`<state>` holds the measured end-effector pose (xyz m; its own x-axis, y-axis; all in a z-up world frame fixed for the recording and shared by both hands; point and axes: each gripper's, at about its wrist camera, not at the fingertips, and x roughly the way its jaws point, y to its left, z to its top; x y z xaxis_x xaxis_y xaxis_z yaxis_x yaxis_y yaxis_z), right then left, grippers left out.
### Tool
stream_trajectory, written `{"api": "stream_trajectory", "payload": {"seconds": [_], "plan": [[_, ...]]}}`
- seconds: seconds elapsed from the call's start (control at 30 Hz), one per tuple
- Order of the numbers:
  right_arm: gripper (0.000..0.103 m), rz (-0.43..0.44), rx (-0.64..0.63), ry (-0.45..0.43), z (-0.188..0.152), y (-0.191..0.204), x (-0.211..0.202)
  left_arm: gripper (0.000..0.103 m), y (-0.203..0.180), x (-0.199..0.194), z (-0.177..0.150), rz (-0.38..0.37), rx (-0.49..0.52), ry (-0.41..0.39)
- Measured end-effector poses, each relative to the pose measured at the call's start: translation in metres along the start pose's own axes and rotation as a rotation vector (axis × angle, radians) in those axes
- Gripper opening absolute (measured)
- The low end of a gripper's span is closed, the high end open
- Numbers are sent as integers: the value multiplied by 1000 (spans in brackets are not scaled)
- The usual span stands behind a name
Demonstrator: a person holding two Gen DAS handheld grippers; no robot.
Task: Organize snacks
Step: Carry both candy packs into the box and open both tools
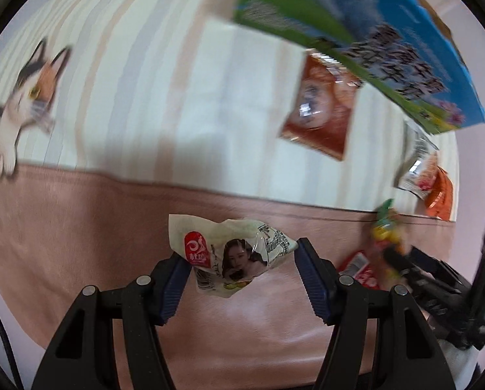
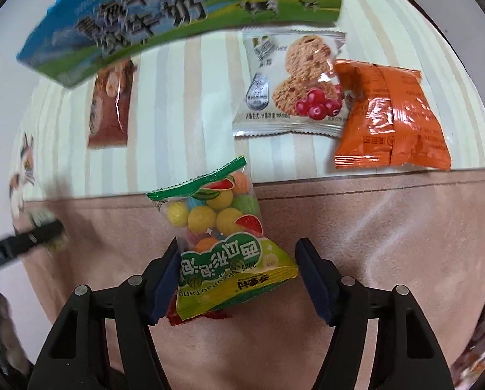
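Observation:
My left gripper has its jaws wide apart around a small white snack packet with a woman's portrait; the packet's ends touch both pads, so it looks lightly held. My right gripper also has its jaws apart around a bag of coloured gumballs, with a red packet under it. The gumball bag and right gripper show at the right of the left wrist view. On the striped cloth lie a brown packet, a cookie packet and an orange packet.
A blue and green milk carton box stands at the back; it also shows in the left wrist view. The cloth has a pink band in front and a cat print at left. The left gripper tip shows at far left.

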<state>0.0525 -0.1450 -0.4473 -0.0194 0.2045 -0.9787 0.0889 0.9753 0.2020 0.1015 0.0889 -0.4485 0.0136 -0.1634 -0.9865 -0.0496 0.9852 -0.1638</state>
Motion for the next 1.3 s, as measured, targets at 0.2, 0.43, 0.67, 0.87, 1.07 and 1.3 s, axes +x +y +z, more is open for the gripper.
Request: {"api": "stream_trajectory", "payload": {"seconds": [0.2, 0.43, 0.67, 0.87, 1.07, 1.3], "plan": [[83, -92, -146, 95, 6, 9, 3, 61, 4, 9, 4, 4, 69, 28], [84, -102, -294, 171, 18, 28, 19, 61, -10, 25, 8, 9, 91, 66], [66, -57, -80, 154, 25, 6, 22, 61, -8, 18, 18, 13, 92, 80], [83, 64, 115, 164, 31, -31, 7, 61, -7, 24, 22, 8, 72, 90], [65, -97, -56, 177, 26, -4, 14, 61, -10, 37, 21, 28, 87, 92], [54, -59, -5, 108, 25, -5, -18, 61, -21, 11, 22, 35, 116, 21]]}}
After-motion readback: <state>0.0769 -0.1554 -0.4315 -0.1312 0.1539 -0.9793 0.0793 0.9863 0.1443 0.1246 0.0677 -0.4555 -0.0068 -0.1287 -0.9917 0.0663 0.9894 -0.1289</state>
